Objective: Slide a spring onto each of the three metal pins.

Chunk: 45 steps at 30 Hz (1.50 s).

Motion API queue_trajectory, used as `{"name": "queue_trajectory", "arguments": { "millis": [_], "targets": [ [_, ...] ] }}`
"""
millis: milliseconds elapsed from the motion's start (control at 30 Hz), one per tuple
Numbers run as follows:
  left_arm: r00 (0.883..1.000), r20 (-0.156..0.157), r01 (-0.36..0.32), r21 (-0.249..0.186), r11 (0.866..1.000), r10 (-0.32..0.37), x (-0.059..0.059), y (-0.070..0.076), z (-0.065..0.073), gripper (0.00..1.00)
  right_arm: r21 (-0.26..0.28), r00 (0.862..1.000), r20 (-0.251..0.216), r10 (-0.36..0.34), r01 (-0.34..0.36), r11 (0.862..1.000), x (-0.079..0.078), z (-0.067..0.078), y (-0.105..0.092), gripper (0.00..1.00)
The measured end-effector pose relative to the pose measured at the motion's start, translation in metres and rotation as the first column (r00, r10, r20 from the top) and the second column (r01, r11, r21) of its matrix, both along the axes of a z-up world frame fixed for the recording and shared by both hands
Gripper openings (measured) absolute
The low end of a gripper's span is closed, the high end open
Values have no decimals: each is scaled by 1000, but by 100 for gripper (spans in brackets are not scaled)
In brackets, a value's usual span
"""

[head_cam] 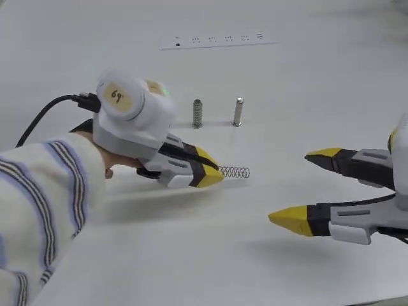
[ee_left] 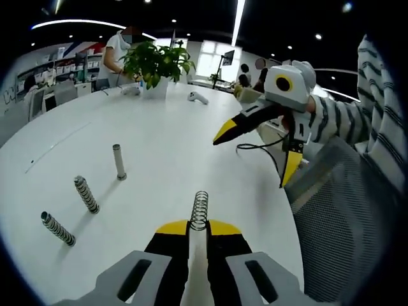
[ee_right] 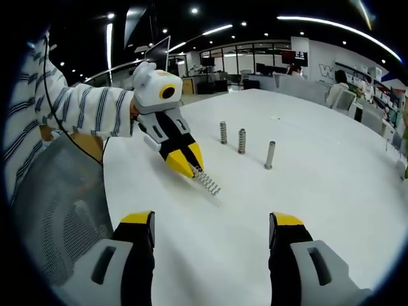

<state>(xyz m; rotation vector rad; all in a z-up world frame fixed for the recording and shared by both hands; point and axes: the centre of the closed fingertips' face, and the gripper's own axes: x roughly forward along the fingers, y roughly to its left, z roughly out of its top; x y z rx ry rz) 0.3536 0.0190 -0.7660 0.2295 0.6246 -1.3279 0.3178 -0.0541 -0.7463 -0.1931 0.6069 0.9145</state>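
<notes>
My left gripper (head_cam: 213,173) lies low over the white table, shut on one end of a loose spring (head_cam: 234,172) that sticks out past its yellow tips. Behind it stand a pin wearing a spring (head_cam: 197,113) and a bare metal pin (head_cam: 238,111). In the left gripper view the held spring (ee_left: 199,210) points forward from the gripper (ee_left: 199,224); the bare pin (ee_left: 118,161) and two spring-covered pins (ee_left: 86,194) (ee_left: 57,228) stand to the left. My right gripper (head_cam: 298,188) hovers open at the right, nothing between its fingers (ee_right: 137,220).
A white power strip (head_cam: 217,40) lies at the far side of the table (head_cam: 191,248). A black cable (head_cam: 44,115) trails from the left gripper. A potted plant (ee_left: 153,60) and a person stand beyond the table's far end.
</notes>
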Motion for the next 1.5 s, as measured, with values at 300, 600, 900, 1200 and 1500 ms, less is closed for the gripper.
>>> {"name": "queue_trajectory", "arguments": {
  "millis": [300, 600, 900, 1200, 1500],
  "targets": [
    [1000, 10, 3, -2, 1000, -3, -21, 18, 11, 1, -32, 991, 15, 135, -134, 990, 1, 6, 12, 71],
    [1000, 22, 2, -8, 1000, -2, -39, 30, 24, 1, -38, 955, 24, 296, -295, 955, -5, 9, 39, 66],
    [999, 41, -1, -31, 1000, 2, -42, 35, 39, 1, 21, 907, 42, 420, -421, 907, -12, 15, 63, 51],
    [999, 38, -2, -84, 996, 5, -47, 36, 52, 1, 83, 873, 39, 487, -488, 869, -20, 19, 82, 24],
    [1000, 18, -6, -89, 996, 8, -56, 36, 50, 1, 100, 853, 20, 522, -521, 848, -28, 16, 92, 15]
  ]
}}
